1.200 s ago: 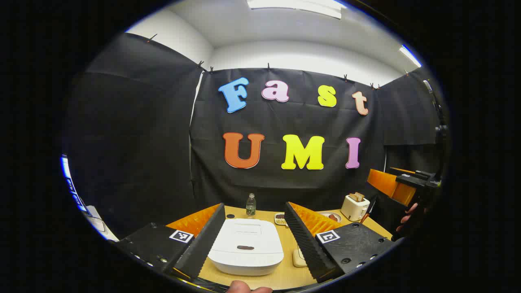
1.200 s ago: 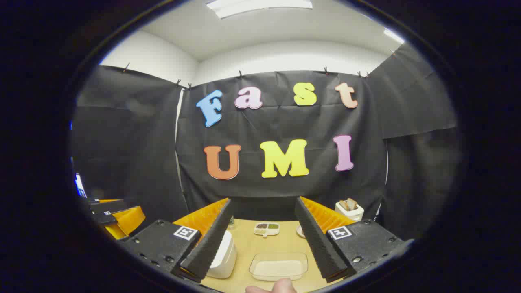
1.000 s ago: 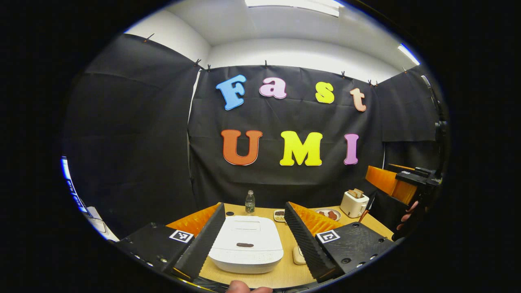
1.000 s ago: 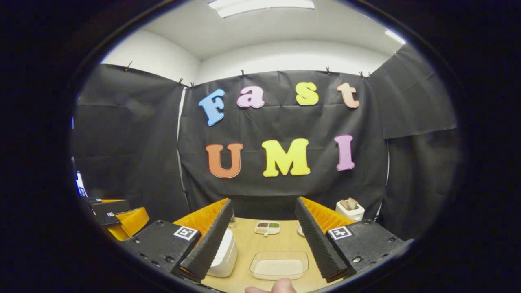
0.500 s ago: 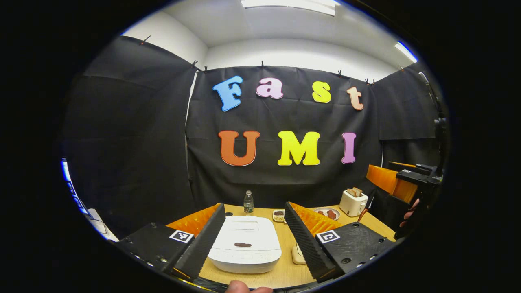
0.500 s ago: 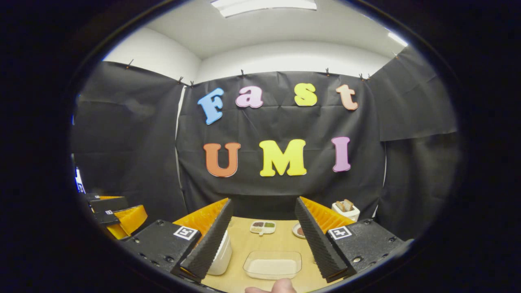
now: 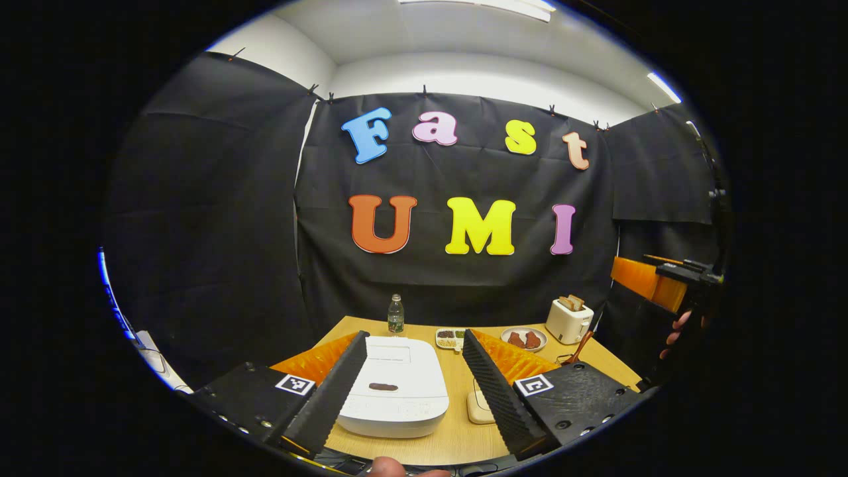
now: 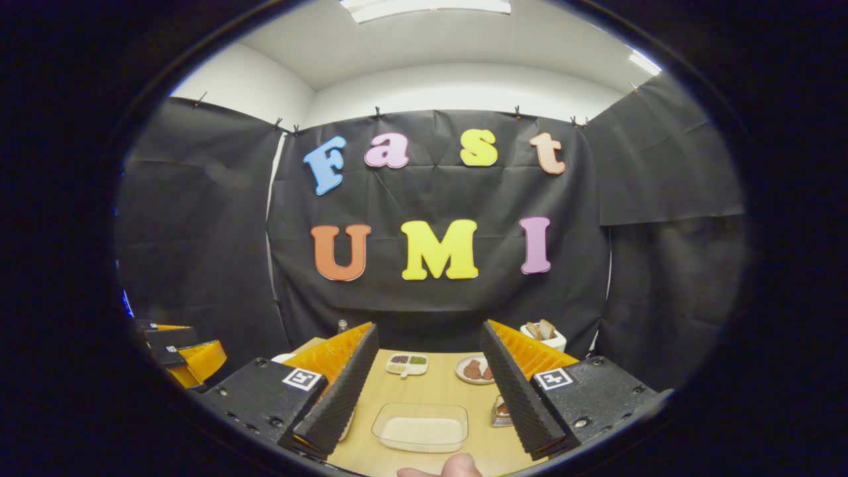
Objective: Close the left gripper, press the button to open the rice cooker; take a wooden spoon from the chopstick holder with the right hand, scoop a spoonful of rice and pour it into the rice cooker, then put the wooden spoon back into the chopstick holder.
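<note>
Left tool (image 7: 412, 377): We hold it wide open above the white rice cooker (image 7: 396, 396), which sits between its fingers on the tabletop (image 7: 457, 437), lid down.
Button: The dark oval on the lid (image 7: 383, 386) is, we judge, the release (we line up over it before clenching the fingers to press).
Right tool (image 8: 427, 381): Also spread open and grasping nothing, it hangs over a clear tray of rice (image 8: 420, 428), ready for the scooping step.
Wooden spoon: A reddish handle (image 7: 580, 346) leans up at the tabletop's far right beside the toaster (image 7: 568, 318); we take it for the spoon in its holder, though the holder itself is too small to make out.
Stage: We judge the task barely begun; closing the left tool comes first.
Risk: A press off the oval could shove the cooker rather than release the lid.
</note>
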The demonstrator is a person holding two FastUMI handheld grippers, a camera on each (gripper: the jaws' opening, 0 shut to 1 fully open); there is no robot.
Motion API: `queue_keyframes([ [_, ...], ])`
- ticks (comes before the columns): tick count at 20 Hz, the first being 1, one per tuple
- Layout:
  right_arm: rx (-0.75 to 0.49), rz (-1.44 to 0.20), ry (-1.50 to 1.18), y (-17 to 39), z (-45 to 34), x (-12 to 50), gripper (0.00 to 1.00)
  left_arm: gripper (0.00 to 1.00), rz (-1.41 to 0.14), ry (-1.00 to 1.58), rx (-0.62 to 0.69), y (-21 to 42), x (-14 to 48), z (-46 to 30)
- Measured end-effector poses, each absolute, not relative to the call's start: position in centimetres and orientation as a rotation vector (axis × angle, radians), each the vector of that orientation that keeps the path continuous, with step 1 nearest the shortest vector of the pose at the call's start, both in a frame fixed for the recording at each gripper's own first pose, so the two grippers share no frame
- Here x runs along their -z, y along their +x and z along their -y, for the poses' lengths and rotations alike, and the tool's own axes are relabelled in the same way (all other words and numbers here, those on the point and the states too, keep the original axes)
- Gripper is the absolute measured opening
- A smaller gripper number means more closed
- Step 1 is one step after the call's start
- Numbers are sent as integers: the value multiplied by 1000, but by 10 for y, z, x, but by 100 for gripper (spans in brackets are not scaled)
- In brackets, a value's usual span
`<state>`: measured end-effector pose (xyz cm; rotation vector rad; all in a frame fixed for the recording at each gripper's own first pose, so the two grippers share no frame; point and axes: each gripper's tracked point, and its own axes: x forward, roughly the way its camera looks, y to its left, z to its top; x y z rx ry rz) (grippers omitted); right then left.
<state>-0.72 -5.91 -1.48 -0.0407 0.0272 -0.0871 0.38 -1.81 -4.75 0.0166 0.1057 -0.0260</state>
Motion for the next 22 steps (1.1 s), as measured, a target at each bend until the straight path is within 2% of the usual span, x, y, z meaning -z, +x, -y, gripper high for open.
queue_keyframes([
  [1,91,-25,-46,-4,63,16,100,94,-128,17,13,5,57,14],
  [5,75,-61,-36,16,70,36,100,94,-267,-14,32,17,91,22],
  [6,67,-74,-23,21,72,42,100,93,-289,-28,39,20,95,22],
  [7,66,-78,-12,24,76,45,98,83,-306,-29,34,24,99,19],
  [8,69,-78,-5,28,81,47,100,85,-328,-26,27,29,105,16],
  [9,68,-79,-1,32,85,49,100,56,-357,-25,18,35,111,12],
  [11,64,-84,-1,41,96,57,100,32,-415,-33,-15,45,123,1],
  [12,68,-89,-2,45,104,61,97,28,-434,-41,-35,50,127,-5],
  [13,76,-89,2,49,114,63,97,9,-461,-58,-44,54,131,-8],
  [14,83,-87,11,54,122,63,98,0,-492,-78,-33,58,136,-4],
  [16,92,-87,33,62,135,67,100,1,-539,-83,-36,48,139,-6],
  [17,94,-93,41,67,140,70,97,0,-567,-81,-31,72,151,-11],
  [18,98,-99,46,71,145,75,100,0,-591,-81,-28,80,158,-11],
  [21,99,-127,53,81,155,89,100,0,-644,-79,-27,100,178,-15],
  [22,99,-127,58,83,158,91,97,0,-667,-80,-30,107,187,-17],
])
